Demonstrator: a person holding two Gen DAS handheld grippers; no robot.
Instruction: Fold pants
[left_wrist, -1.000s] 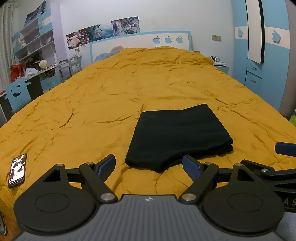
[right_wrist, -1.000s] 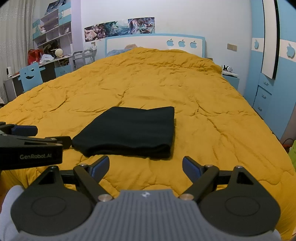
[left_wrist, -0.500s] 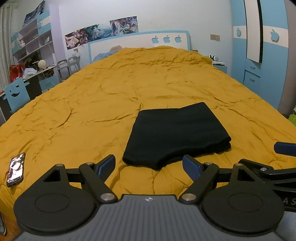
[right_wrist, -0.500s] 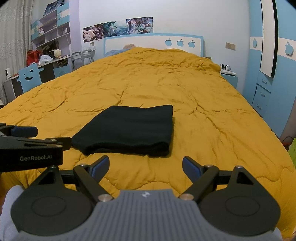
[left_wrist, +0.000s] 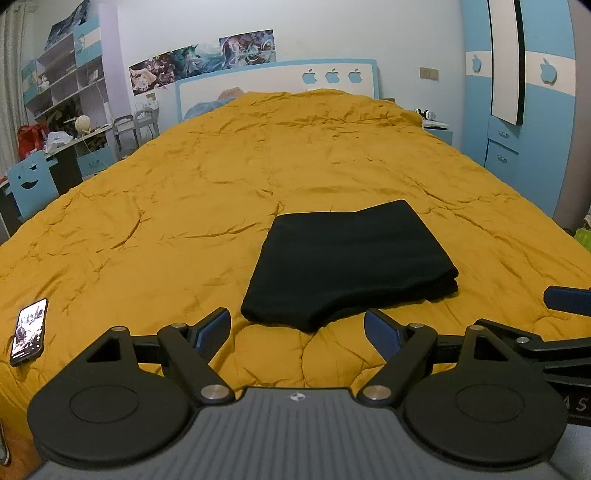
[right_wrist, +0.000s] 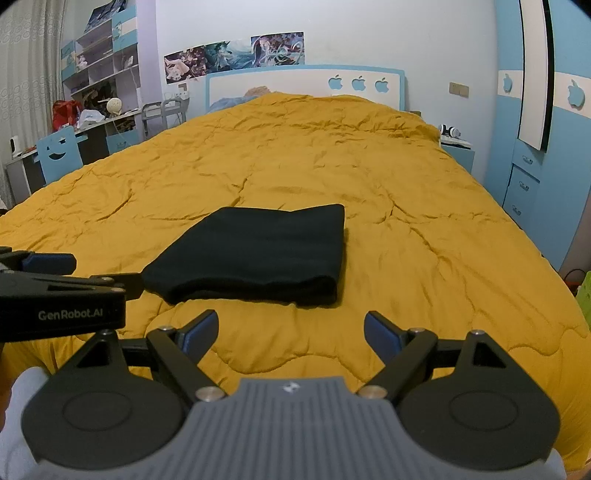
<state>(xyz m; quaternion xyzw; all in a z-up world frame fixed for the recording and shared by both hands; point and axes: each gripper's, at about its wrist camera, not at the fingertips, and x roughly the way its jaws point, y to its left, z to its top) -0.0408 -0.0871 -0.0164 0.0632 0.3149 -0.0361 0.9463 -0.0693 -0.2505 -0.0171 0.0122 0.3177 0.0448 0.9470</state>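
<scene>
The black pants (left_wrist: 347, 262) lie folded into a compact rectangle on the yellow quilt (left_wrist: 258, 177); they also show in the right wrist view (right_wrist: 258, 254). My left gripper (left_wrist: 297, 330) is open and empty, just short of the pants' near edge. My right gripper (right_wrist: 290, 332) is open and empty, a little back from the pants' near edge. The left gripper shows at the left of the right wrist view (right_wrist: 74, 280), and part of the right gripper shows at the right of the left wrist view (left_wrist: 565, 299).
A phone (left_wrist: 29, 332) lies on the quilt at the near left. A desk with shelves and a blue chair (left_wrist: 29, 184) stand left of the bed. A blue wardrobe (left_wrist: 524, 110) and a nightstand (right_wrist: 458, 151) stand to the right.
Both grippers have drawn back slightly from the folded pants and stay open. The pants have not moved.
</scene>
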